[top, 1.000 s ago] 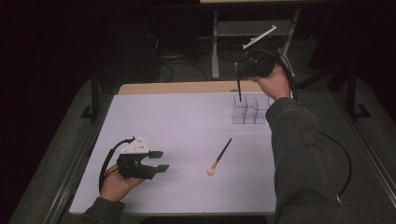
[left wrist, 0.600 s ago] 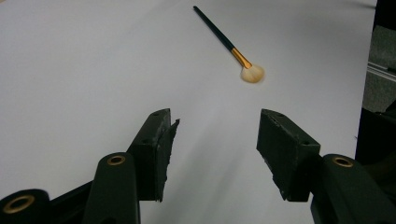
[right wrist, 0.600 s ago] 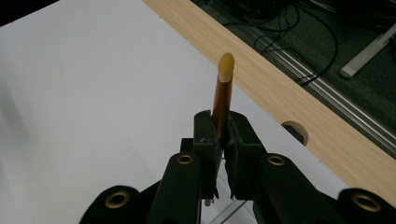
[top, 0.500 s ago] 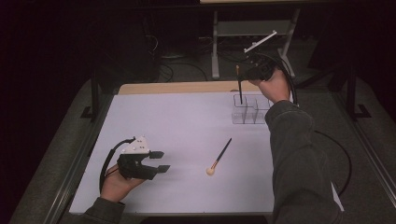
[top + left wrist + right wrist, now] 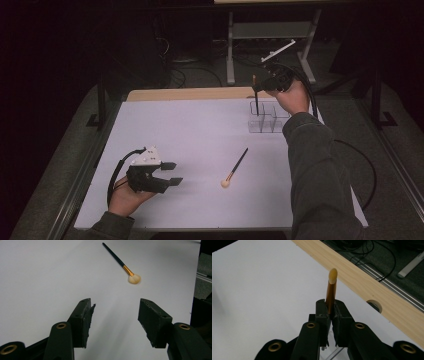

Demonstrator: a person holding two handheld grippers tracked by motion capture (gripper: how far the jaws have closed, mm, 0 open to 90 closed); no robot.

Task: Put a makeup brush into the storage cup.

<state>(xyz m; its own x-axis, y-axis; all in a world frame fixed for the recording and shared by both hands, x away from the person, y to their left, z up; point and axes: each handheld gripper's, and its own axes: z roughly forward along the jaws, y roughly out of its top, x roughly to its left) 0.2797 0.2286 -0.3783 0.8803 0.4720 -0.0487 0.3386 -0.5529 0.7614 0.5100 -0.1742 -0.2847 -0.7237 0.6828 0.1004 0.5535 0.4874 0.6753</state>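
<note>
We see the table (image 5: 200, 125) with its white top and a wooden strip along the far edge. Our right arm (image 5: 320, 175) stretches far forward across it, sleeve covering the forearm, hand raised at the far right. Our left hand (image 5: 125, 197) lies low at the near left, wrist on the white surface.

The right gripper (image 5: 265, 85) hangs above the clear organizer (image 5: 267, 120), its jaws clamped on a thin brush (image 5: 256, 100) that stands upright. In the high view the brush's dark handle runs straight down from the fingers, and its lower end reaches the organizer's far left compartment; we cannot tell whether it touches the bottom. The right gripper view (image 5: 331, 312) adds the upper part: a gold ferrule (image 5: 330, 295) rising from between the closed fingers (image 5: 322, 312) and a small pale tip above them, with the wooden strip beyond and a corner of clear plastic just below the fingers.

The left gripper (image 5: 172, 172) rests with jaws spread wide and holds nothing. A second brush (image 5: 235, 169) lies flat ahead of its fingers, well apart from them. The left gripper view shows this brush (image 5: 122, 263) closer: dark handle pointing away, gold ferrule and fluffy pale head turned toward the open fingers (image 5: 82, 320), a little nearer the right-hand one.
</note>
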